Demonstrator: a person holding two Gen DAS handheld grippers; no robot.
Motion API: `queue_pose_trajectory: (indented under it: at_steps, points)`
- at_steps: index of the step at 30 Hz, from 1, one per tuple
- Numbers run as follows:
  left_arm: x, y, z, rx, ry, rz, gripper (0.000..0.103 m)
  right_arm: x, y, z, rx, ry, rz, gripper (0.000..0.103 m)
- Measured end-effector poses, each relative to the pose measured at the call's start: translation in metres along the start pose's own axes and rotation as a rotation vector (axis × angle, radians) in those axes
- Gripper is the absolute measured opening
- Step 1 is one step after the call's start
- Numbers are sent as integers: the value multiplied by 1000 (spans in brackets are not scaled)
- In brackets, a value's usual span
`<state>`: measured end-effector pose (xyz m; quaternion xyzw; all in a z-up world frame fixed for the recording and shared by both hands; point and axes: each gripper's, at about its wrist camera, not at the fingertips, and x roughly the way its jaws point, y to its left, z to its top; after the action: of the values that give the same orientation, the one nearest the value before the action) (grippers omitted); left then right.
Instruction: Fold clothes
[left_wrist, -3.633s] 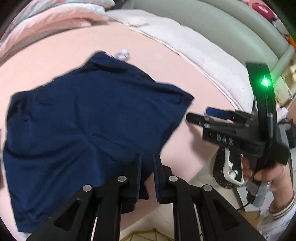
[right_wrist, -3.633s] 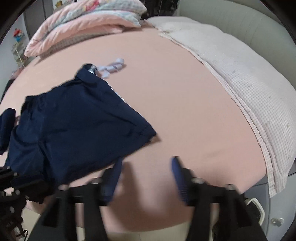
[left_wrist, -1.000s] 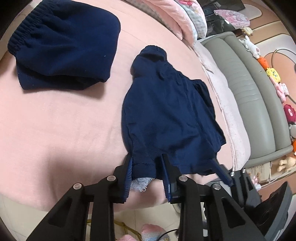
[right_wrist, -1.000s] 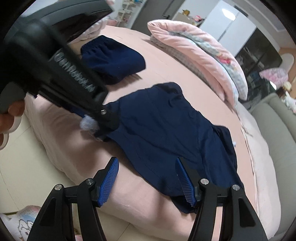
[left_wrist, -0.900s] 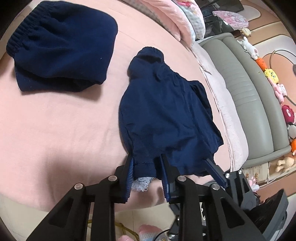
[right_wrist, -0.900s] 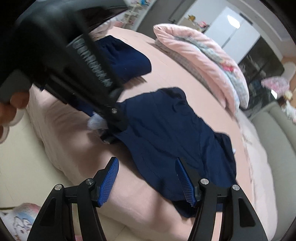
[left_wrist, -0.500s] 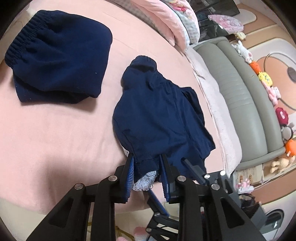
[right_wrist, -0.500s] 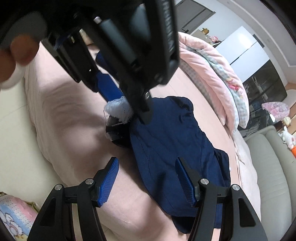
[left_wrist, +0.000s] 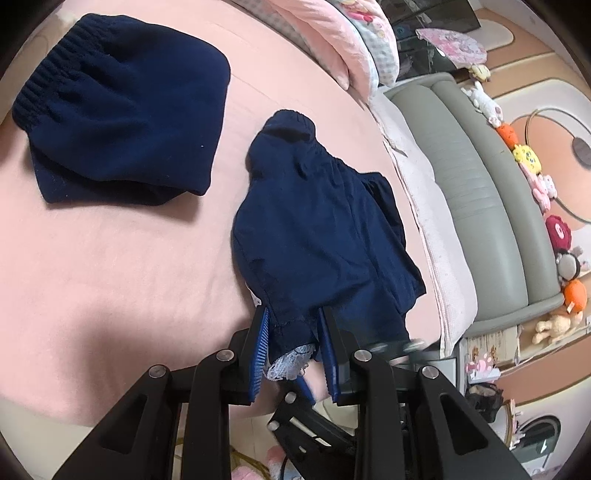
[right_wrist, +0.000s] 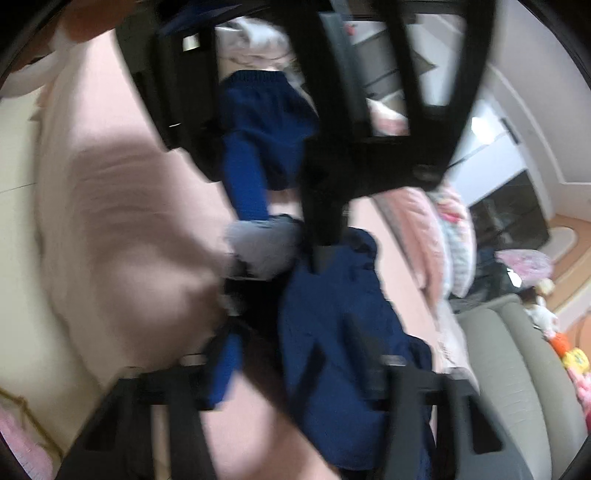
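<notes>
At the bed's (left_wrist: 110, 266) near edge, left gripper (left_wrist: 295, 345) clamps the shorts' (left_wrist: 317, 236) hem while right gripper's (right_wrist: 295, 373) jaws are closing around it.

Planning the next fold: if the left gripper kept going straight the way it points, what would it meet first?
The left gripper already holds the hem of the navy garment between its fingers, so it would push into that cloth spread ahead, probably bunching it on the pink bed. Depth is uncertain.

no readable text, labels, brands or numbers in either view
</notes>
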<state>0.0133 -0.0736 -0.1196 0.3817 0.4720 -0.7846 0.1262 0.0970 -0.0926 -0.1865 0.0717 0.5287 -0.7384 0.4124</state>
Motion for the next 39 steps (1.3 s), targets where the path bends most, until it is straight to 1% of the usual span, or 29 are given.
queue_pose_trajectory:
  at_steps: [1, 2, 3, 4, 5, 8, 10, 13, 16, 20, 21, 22, 23, 25, 27, 29, 31, 32, 34, 39]
  points:
    - [0, 0, 0, 3, 10, 13, 26, 1, 4, 1, -13, 5, 17, 7]
    - [1, -1, 1, 5, 19, 25, 29, 2, 10, 2, -38, 10, 24, 4]
    - [1, -1, 1, 4, 28, 41, 44, 3, 15, 2, -55, 7, 11, 4]
    - [1, 1, 0, -4, 34, 55, 64, 2, 17, 2, -57, 5, 2, 4]
    - [1, 3, -1, -10, 37, 52, 69, 2, 15, 3, -40, 9, 7, 4]
    - [3, 8, -3, -26, 56, 21, 70, 3, 3, 5, 51, 23, 55, 4]
    - [6, 11, -3, -36, 72, 14, 70, 2, -5, 6, 97, 23, 85, 4]
    - [10, 17, -5, -62, 75, -10, 70, 1, -16, 5, 166, 22, 104, 4]
    - [8, 23, -5, -106, 48, -85, 70, 0, -31, 4, 261, 32, 132, 4]
    - [9, 34, -4, -235, -28, -255, 69, 1, -46, 1, 353, 48, 168, 4]
    - [12, 33, -3, -247, -25, -281, 66, 1, -47, 0, 359, 54, 170, 4]
    - [15, 29, -2, -232, -21, -268, 58, 2, -49, 0, 364, 56, 173, 4]
    - [17, 24, -1, -211, -17, -248, 54, 3, -51, 0, 368, 59, 176, 4]
    - [22, 15, -1, -161, -21, -193, 38, 4, -54, -1, 378, 62, 179, 4]
    - [27, 8, 0, -142, -18, -170, 32, 3, -57, -1, 388, 63, 180, 4]
    - [29, 8, 1, -137, -11, -156, 31, 4, -61, -3, 399, 65, 184, 4]
    - [32, 4, 4, -128, -11, -137, 25, 11, -66, -8, 410, 69, 185, 4]
    - [32, 2, 5, -120, -15, -129, 24, 12, -67, -10, 416, 72, 188, 4]
    - [29, 0, 5, -106, -24, -127, 18, 11, -68, -11, 434, 72, 207, 4]
    - [27, -8, 8, -84, -32, -134, 17, 9, -75, -14, 470, 65, 236, 4]
